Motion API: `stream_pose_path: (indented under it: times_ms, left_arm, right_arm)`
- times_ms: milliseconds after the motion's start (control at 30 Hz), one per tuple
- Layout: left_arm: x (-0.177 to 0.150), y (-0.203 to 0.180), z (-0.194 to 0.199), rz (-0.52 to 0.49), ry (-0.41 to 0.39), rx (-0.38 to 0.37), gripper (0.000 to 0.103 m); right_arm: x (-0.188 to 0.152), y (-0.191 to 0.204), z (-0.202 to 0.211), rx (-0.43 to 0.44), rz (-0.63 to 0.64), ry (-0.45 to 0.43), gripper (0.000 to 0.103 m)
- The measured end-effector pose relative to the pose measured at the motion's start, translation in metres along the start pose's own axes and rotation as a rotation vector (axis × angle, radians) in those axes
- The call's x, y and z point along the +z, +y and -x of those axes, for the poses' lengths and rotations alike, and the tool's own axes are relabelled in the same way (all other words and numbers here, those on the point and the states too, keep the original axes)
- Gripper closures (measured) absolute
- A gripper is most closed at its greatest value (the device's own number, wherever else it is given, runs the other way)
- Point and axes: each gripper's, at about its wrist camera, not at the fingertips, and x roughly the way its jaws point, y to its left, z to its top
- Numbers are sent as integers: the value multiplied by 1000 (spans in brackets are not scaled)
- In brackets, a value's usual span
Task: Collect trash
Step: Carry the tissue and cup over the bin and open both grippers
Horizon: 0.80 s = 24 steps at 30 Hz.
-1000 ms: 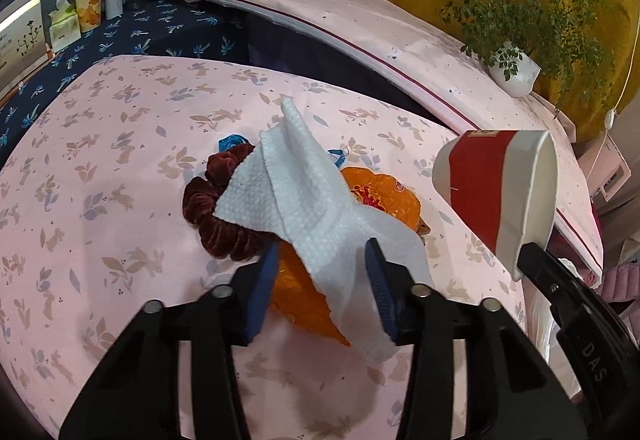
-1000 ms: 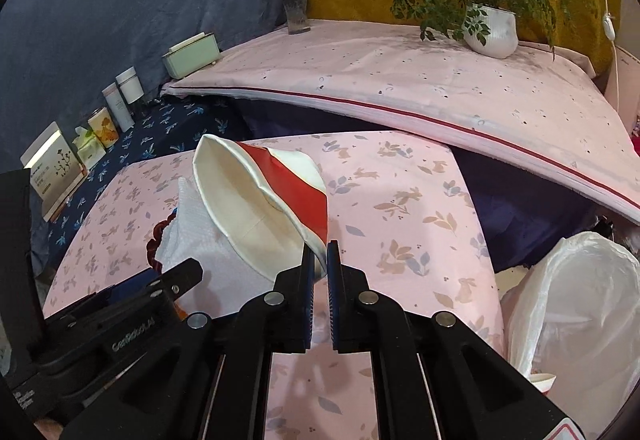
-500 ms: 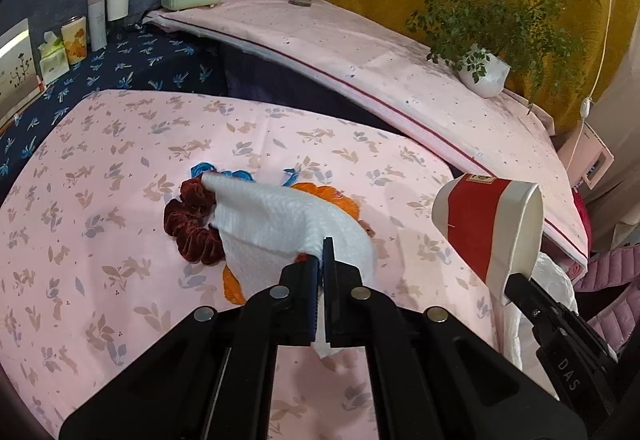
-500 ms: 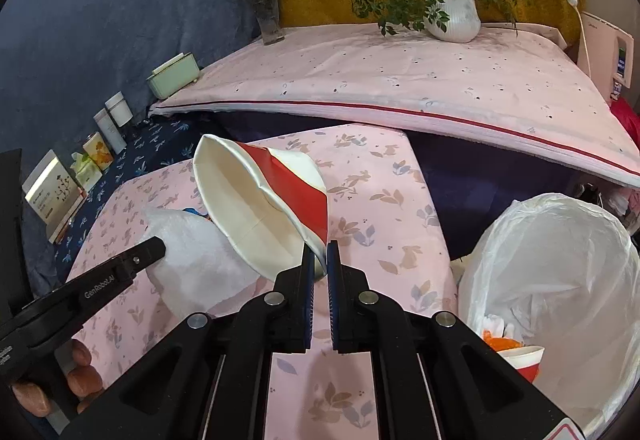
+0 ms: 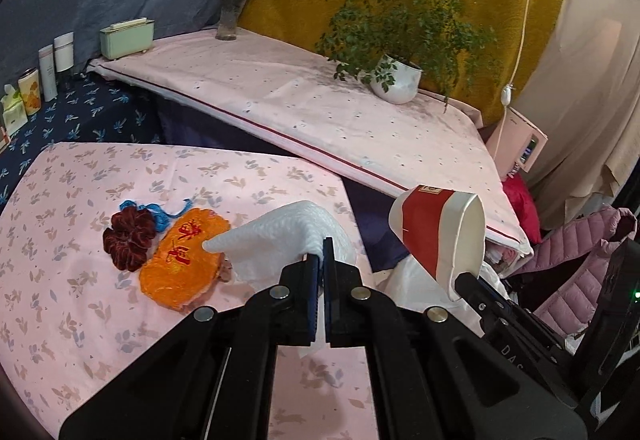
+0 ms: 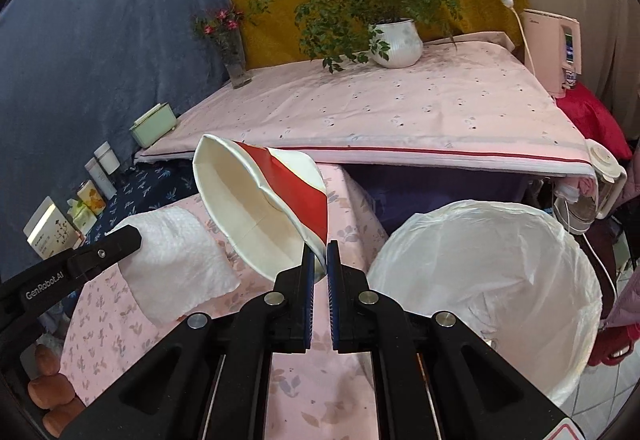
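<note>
Now the left gripper (image 5: 322, 260) is clamped on a white paper towel (image 5: 280, 240), which hangs above the pink floral desk (image 5: 80, 300). Beneath it on the desk lie an orange pouch (image 5: 180, 264), a dark red scrunchie (image 5: 128, 240) touching its left side, and a bit of blue string (image 5: 154, 212). Meanwhile the right gripper (image 6: 319, 260) pinches the rim of a red-and-white paper cup (image 6: 260, 208), tilted on its side, just beside the white-lined trash bin (image 6: 500, 272) at the desk's right edge.
</note>
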Motion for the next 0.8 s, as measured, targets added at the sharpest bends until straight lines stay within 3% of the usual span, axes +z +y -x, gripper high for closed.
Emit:
stream_pose_path:
  times_ms: [467, 800]
  left_arm:
    - [-24, -108, -5, -151, 50, -140, 102]
    - [-44, -150, -24, -183, 115, -197, 101]
  right_arm:
    - [-7, -91, 51, -93, -125, -56, 97]
    - [-17, -127, 68, -136, -175, -61, 97]
